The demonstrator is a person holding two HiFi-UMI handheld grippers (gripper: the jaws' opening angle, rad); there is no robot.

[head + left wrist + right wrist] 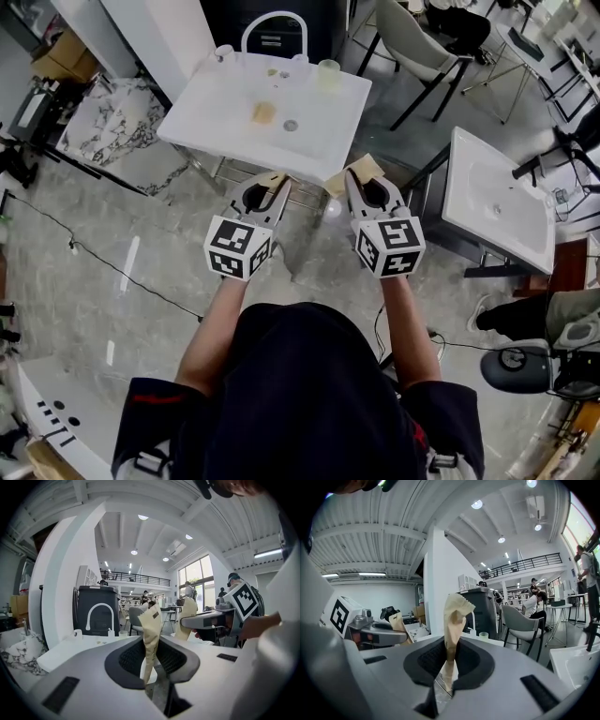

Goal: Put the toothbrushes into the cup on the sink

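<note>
Pinched a tan paper-wrapped toothbrush (151, 625) upright in the narrowly parted left gripper (150, 660) and a second wrapped toothbrush (453, 618) in the tighter right gripper (449, 662), just before the white rectangular sink (216, 117).

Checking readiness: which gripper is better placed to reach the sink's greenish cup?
Right, probably. Both hold tan paper packets short of the sink, but the right gripper is nearly in line with the greenish cup at its far right corner; the left gripper is further aside.
</note>
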